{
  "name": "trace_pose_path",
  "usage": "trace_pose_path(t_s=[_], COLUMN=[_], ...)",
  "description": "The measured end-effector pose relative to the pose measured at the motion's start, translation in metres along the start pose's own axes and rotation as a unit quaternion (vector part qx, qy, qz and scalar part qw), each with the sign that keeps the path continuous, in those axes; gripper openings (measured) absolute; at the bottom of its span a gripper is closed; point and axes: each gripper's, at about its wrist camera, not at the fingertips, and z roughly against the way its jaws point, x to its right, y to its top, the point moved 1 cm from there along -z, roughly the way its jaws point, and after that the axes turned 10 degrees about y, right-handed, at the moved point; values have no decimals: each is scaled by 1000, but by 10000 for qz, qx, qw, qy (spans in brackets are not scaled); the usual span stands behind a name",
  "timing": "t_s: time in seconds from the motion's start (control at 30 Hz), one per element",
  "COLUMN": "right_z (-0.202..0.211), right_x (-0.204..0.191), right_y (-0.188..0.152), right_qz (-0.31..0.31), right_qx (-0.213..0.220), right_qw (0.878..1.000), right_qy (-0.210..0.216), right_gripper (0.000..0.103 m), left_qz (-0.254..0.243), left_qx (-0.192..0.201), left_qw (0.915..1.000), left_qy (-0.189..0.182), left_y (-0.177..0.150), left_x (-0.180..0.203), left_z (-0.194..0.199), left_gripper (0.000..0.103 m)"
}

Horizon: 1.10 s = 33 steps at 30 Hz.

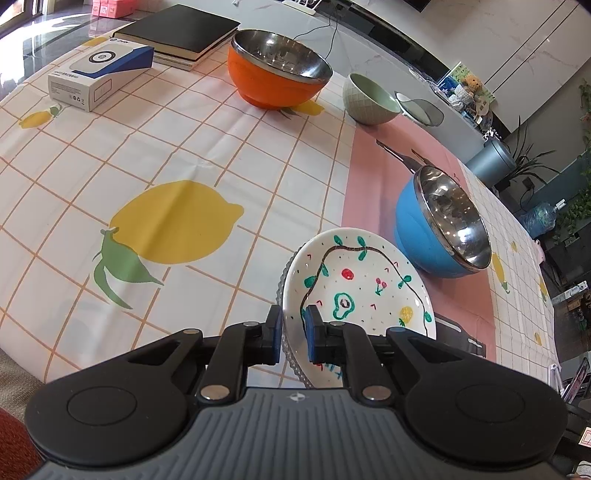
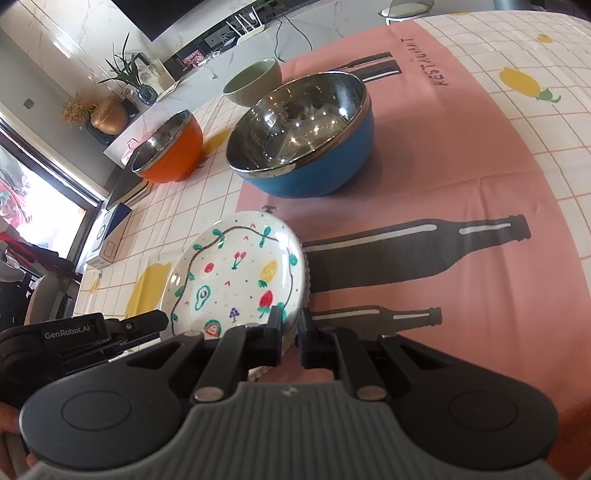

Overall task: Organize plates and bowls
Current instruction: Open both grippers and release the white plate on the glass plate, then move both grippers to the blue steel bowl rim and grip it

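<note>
A white plate painted with fruit [image 1: 364,284] rests on a clear glass plate [image 1: 291,354] near the table's front edge. My left gripper [image 1: 293,332] is shut on the left rim of both plates. My right gripper [image 2: 290,332] is shut on the plates' right rim [image 2: 299,295]; the painted plate [image 2: 236,273] lies left of it. A blue steel-lined bowl [image 1: 443,221] [image 2: 306,136] stands just behind the plates. An orange steel-lined bowl [image 1: 277,70] [image 2: 170,147] and a pale green bowl [image 1: 369,98] [image 2: 255,81] stand farther back.
A white-and-blue box [image 1: 99,74] and a black book on other books [image 1: 181,31] lie at the far left. The tablecloth [image 1: 177,158] has a lemon grid and a pink panel [image 2: 461,184] with bottle prints. The left gripper's body [image 2: 74,339] shows in the right wrist view.
</note>
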Motion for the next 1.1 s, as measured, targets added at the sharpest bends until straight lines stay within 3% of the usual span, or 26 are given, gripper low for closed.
trace_pose_path(t_s=[0.23,0.37,0.5,0.63,0.8,0.87,1.1], right_z=[18,38,54,57,49,43,18], right_x=[2,0,-5,-6,-5,-4,9], right_y=[7,22,42,61,80,88,110], right_qz=[176,330,458,559,522,546,444], right_qx=[212,587,1002,1280,1366,1398,1221], right_qw=[9996,9973,9922,9874,9846,9823,9841], right_qy=[-98,-285,-575,-738,-955,-1120,-1211], right_gripper=[11,28,30,35,42,49,50], left_qz=[-123,-288,-680,-1028,-1383,-1421,-1322], left_qx=[405,626,904,999,1061,1089,935], left_qw=[9988,9975,9935,9894,9843,9834,9861], left_qy=[255,130,100,226,297,305,369], left_y=[3,15,32,46,62,70,88], left_x=[11,34,68,100,135,144,153], left_z=[25,44,52,41,24,16,-20], left_gripper=[15,17,22,24,35,42,53])
